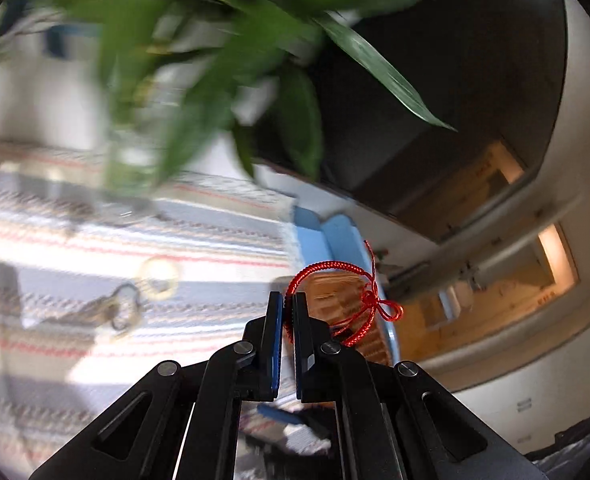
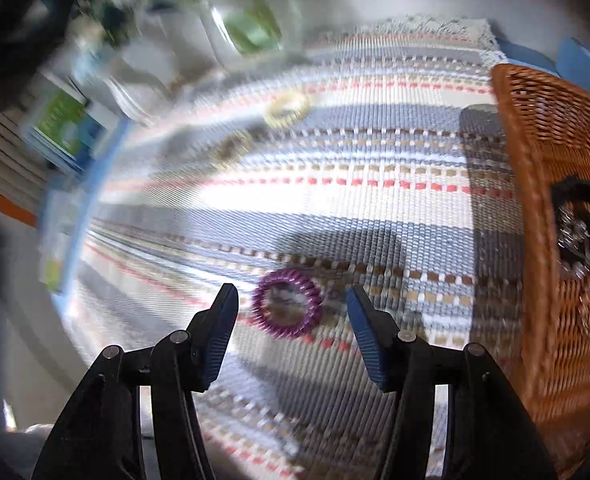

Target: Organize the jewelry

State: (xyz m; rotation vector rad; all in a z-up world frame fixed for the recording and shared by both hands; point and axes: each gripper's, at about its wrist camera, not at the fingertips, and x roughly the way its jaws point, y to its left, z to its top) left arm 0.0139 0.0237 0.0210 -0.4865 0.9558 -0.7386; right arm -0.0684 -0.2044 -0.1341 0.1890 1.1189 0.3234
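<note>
between the right gripper fingers, spread apart, lies the purple coil ring flat on the striped mat (nothing gripped). left gripper clamps the red cord bracelet, wicker basket just ahead.

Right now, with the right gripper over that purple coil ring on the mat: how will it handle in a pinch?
The purple coil ring looks like a spiral band, so probably springy and light; it may squash between the right gripper pads rather than resist. It lies flat on the woven mat, so rolling seems unlikely, but the glossy coils could slip out of a shallow pinch.
</note>
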